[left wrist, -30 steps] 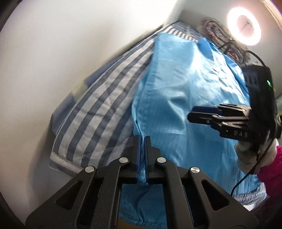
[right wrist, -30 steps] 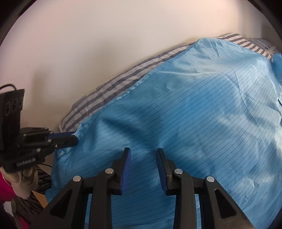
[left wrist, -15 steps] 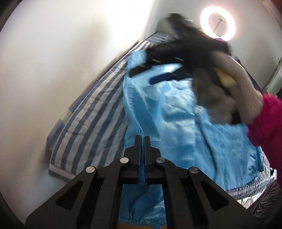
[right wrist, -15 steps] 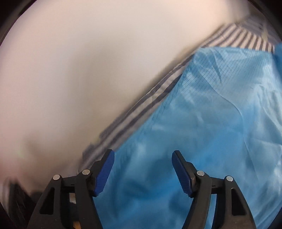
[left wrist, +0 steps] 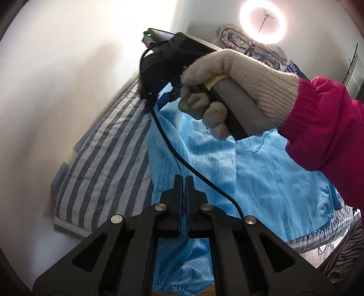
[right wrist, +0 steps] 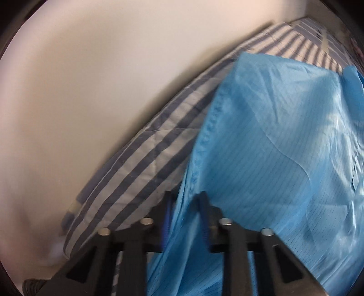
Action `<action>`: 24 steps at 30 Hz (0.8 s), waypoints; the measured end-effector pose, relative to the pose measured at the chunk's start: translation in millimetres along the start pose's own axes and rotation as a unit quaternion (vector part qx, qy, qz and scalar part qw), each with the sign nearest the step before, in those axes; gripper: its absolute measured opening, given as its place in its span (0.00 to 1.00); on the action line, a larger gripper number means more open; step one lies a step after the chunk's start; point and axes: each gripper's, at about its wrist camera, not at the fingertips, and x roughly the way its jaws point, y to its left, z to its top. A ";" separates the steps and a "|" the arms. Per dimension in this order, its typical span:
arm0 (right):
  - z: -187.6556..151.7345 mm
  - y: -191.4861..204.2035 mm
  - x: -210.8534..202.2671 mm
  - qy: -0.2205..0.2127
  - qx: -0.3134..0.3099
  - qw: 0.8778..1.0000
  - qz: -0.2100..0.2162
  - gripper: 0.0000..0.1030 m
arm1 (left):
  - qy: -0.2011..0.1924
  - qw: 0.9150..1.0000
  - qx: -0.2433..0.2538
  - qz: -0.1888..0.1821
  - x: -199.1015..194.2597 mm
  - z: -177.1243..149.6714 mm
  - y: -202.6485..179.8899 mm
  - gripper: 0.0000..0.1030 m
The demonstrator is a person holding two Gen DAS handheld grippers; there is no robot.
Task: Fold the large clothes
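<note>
A big sky-blue garment (left wrist: 261, 173) of thin, slippery cloth ruled with fine dark lines lies spread along the bed, creased and catching the light, on top of a quilted cover in blue and pale grey stripes (left wrist: 102, 164) that runs up against the plain white wall (left wrist: 68, 68). The near edge of the garment spills over the front of the bed, gathered at the hem. The left gripper (left wrist: 184, 184), black plastic with silver bolt heads, points steeply down with its jaws pressed flat together, and a thin fold of the blue fabric is pinched between them. Further up the bed the right gripper (right wrist: 185, 205) also tips steeply down; a bunched ridge of the same blue cloth stands between its blue-padded fingers (right wrist: 167, 214), and the jaws clamp onto it, though the view is smeared with blur. From the left camera you see the hand working it: a fuzzy cream knitted glove (left wrist: 238, 82) wrapped round a grey handle (left wrist: 238, 109), fingers curled on the trigger, a magenta ribbed sleeve (left wrist: 323, 127) behind the wrist. A black cable (left wrist: 182, 159) loops down from that tool across the garment. A glowing ring light (left wrist: 262, 21) stands in the far corner above a heap of patterned bedding (left wrist: 257, 50).
</note>
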 end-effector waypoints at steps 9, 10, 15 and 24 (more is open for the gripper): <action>-33.0 -62.9 -52.1 -0.090 0.060 0.989 0.103 0.00 | -0.009 1.000 0.014 -0.012 -12.8 2.8 -11.3 0.00; -38.3 -72.2 -58.7 -0.100 0.072 0.985 0.117 0.00 | -0.011 1.000 0.020 -0.014 -15.4 2.9 -15.7 0.00; -72.1 -122.6 -89.6 -0.151 0.116 0.966 0.172 0.00 | -0.015 0.998 0.050 -0.034 -29.6 1.1 -40.3 0.00; -165.3 -225.5 -96.1 -0.210 0.244 0.920 0.224 0.00 | -0.018 0.992 0.072 -0.101 -69.8 -7.2 -64.8 0.00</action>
